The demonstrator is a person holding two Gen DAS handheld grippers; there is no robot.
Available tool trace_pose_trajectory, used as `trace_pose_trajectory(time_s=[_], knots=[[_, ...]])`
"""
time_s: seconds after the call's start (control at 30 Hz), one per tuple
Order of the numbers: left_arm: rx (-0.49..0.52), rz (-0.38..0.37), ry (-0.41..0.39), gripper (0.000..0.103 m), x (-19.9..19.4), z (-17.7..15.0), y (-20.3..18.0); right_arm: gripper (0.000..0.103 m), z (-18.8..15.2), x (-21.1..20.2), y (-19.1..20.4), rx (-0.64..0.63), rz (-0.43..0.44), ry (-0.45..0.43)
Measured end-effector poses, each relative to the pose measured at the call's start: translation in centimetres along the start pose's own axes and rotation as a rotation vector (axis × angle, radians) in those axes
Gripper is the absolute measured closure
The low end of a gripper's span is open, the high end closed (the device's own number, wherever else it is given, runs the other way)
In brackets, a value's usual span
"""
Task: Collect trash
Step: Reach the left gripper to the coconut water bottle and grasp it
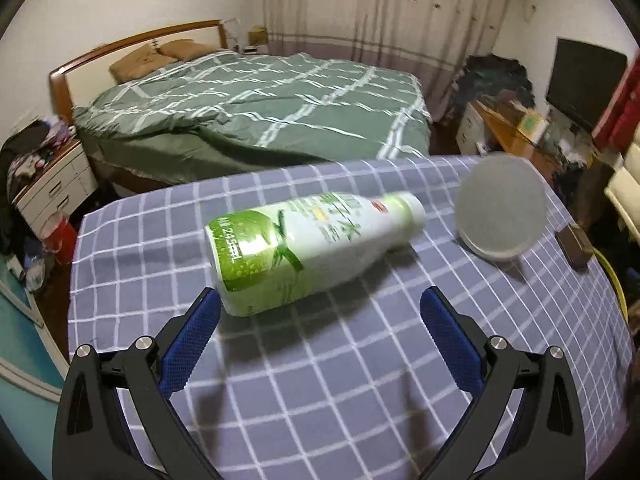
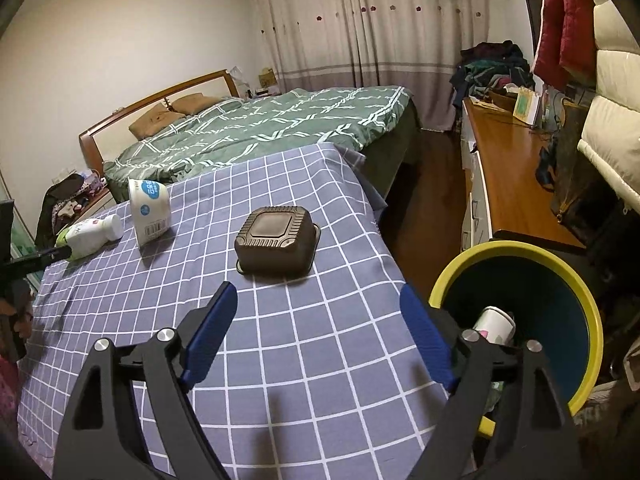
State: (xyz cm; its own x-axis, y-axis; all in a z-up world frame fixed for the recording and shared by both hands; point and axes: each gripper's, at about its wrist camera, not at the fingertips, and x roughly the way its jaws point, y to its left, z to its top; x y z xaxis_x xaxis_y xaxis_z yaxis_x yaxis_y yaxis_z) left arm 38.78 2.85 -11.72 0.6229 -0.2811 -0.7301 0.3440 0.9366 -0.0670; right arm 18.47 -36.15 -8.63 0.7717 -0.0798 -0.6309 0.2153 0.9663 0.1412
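Observation:
A green-and-white plastic bottle [image 1: 312, 248] lies on its side on the blue checked tablecloth [image 1: 320, 380], just beyond my left gripper [image 1: 320, 300], which is open with nothing between its blue pads. A white tub [image 1: 502, 206] lies tipped on its side to the right of the bottle. In the right wrist view the bottle [image 2: 92, 234] and the tub [image 2: 150, 210] lie at the far left, and a dark square box [image 2: 278, 240] sits upside down ahead of my right gripper [image 2: 318, 296], which is open and empty. A yellow-rimmed bin [image 2: 520, 320] holds a white cup [image 2: 494, 322].
The bin stands off the table's right edge beside a wooden desk [image 2: 508, 184]. A bed with a green quilt [image 1: 260, 104] lies beyond the table. A dark box [image 1: 576, 246] sits near the table's right edge in the left wrist view. A red container [image 1: 60, 236] stands on the floor at left.

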Motion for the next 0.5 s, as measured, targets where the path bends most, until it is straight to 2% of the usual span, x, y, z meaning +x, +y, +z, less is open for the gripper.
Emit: trace_pose_trajectory(time_s=[0.17, 0.3, 0.4, 0.5], knots=[[0.076, -0.043, 0.042, 0.005, -1.0, -1.7, -3.5, 0.024, 0.0, -0.1, 0.0, -0.001, 0.005, 0.001], [0.120, -0.102, 0.046, 0.005, -2.4, -2.7, -6.2, 0.024, 0.0, 0.0, 0.1, -0.001, 0.013, 0.008], [0.167, -0.098, 0.021, 0.005, -3.6, -2.7, -7.8, 0.024, -0.1, 0.0, 0.0, -0.001, 0.018, 0.010], [0.164, -0.074, -0.022, 0.005, -4.6, -2.1, -7.7, 0.024, 0.0, 0.0, 0.0, 0.006, 0.019, 0.009]])
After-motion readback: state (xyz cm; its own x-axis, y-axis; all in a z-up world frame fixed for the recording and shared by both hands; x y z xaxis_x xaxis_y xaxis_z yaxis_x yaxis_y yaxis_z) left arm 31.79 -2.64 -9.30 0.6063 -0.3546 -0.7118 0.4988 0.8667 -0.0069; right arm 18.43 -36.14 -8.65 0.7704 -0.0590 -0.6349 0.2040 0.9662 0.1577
